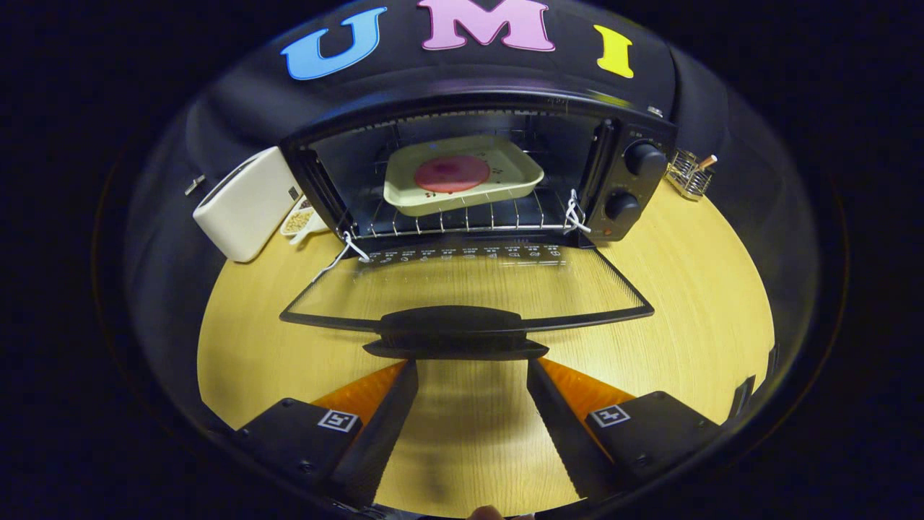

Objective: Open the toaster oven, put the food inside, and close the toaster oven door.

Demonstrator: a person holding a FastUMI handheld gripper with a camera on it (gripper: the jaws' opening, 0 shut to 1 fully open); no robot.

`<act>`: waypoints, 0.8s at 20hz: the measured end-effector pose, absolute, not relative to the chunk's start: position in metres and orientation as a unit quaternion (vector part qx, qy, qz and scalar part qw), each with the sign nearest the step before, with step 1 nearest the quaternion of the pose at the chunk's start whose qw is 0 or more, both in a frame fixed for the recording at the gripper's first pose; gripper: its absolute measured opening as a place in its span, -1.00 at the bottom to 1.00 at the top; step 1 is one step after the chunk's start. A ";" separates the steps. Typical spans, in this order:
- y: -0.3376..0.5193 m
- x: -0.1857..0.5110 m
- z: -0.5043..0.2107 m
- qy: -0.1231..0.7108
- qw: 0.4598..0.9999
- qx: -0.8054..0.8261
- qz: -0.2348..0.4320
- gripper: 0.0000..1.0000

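Claw: the claw (473, 365) stands wide apart with nothing between its fingers (386, 426); bare wood shows in the gap, and the fingertips lie just short of the door handle.
Toaster oven: the black toaster oven (476, 173) sits at the back of the table (686, 318), straight ahead of the claw, its front open.
Door: the glass door (469, 289) is folded down flat toward the claw (the wood grain shows through the pane), hinged at the oven's lower front edge.
Handle: the dark door handle (455, 332) runs along the door's near edge, just ahead of the fingertips; whether they touch it I cannot tell.
Food: a round pinkish-red piece of food (452, 173) lies in a cream tray (516, 173) that rests on the wire rack (462, 220) inside the oven.
Knobs: two black knobs (644, 159) sit one above the other on the oven's right panel.
Left of oven: a white boxy appliance (245, 202) stands just beside it, with a small dish of grains (299, 220) between the two.
Right of oven: a small wire basket (689, 175) stands near the back.
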State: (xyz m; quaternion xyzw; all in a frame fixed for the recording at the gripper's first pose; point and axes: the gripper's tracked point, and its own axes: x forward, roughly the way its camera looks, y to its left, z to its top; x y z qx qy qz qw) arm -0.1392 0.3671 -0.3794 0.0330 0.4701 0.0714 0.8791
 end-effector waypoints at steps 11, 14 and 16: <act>0.367 -0.119 -0.329 0.393 0.915 0.038 0.084 1.00; 0.363 -0.110 -0.318 0.377 0.922 0.036 0.080 1.00; 0.359 -0.105 -0.304 0.362 0.928 0.041 0.078 1.00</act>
